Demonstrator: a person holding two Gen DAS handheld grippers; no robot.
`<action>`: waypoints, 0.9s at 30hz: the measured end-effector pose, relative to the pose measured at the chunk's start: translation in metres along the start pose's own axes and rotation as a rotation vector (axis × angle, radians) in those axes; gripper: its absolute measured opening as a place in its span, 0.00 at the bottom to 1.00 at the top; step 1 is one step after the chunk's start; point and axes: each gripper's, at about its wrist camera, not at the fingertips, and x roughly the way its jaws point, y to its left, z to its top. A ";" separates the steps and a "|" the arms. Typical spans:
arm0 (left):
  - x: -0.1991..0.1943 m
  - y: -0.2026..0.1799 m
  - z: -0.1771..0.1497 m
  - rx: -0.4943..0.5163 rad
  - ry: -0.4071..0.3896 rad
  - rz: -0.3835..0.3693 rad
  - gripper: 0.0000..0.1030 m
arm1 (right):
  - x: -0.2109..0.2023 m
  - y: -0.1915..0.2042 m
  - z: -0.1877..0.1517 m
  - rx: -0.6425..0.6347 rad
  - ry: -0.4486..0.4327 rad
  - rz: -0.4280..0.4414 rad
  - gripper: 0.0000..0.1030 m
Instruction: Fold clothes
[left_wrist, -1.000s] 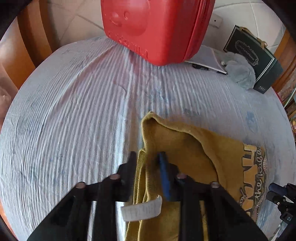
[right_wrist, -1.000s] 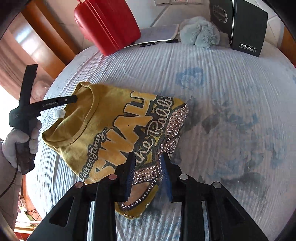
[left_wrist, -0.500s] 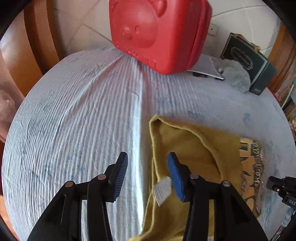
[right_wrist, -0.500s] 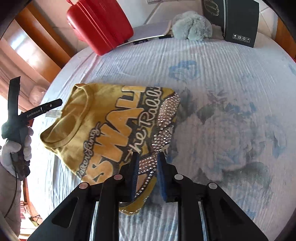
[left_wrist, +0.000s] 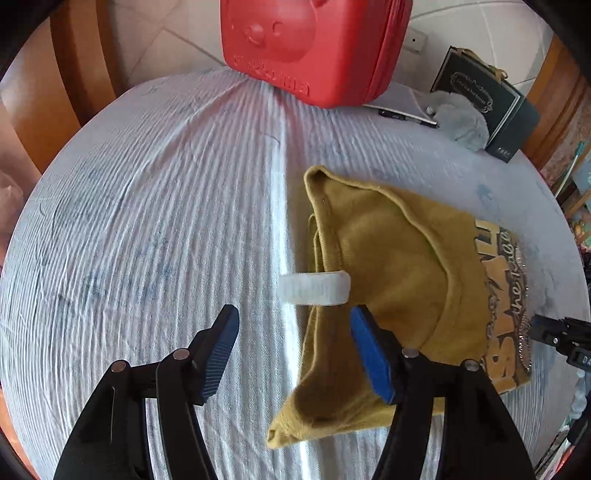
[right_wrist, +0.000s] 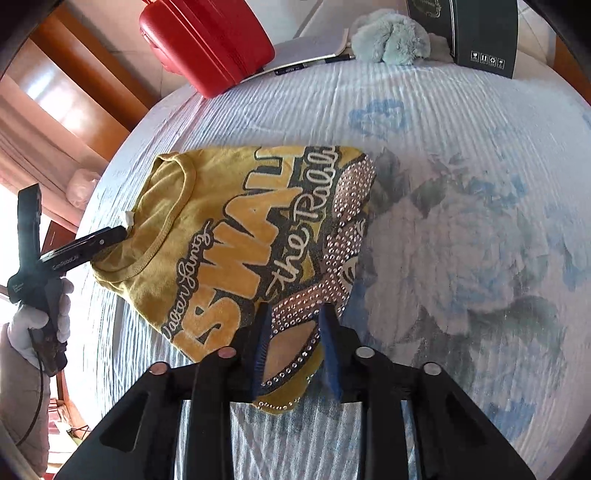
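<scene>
A bed (left_wrist: 147, 221) with a pale ribbed, blue-flowered cover fills both views; its edges run out of frame. A folded mustard T-shirt (right_wrist: 229, 229) lies near the middle of the bed, print up, the lettering partly folded under and unreadable in full. At the far edge of the bed stands a red suitcase (left_wrist: 314, 48), its top cut off. Beside the suitcase lie a notebook (right_wrist: 306, 51), a grey plush toy (right_wrist: 388, 37) and a dark box (right_wrist: 480, 33).

The left hand-held gripper (left_wrist: 293, 328) is released, its jaws opening above the shirt's collar edge, near the white label (left_wrist: 314, 290), gripping nothing. The right hand-held gripper (right_wrist: 293, 332) straddles the studded corner of the shirt, jaws opening; whether the pads touch the cloth is hard to make out.
</scene>
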 end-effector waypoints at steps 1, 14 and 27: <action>-0.005 -0.001 -0.003 0.001 -0.006 -0.015 0.64 | -0.002 -0.001 0.002 0.002 -0.015 -0.003 0.47; 0.018 -0.026 -0.033 -0.009 0.057 -0.046 0.40 | 0.020 -0.019 0.036 0.043 -0.075 -0.024 0.58; 0.024 -0.039 -0.032 0.045 0.071 -0.035 0.26 | 0.040 -0.007 0.050 -0.047 -0.063 0.022 0.37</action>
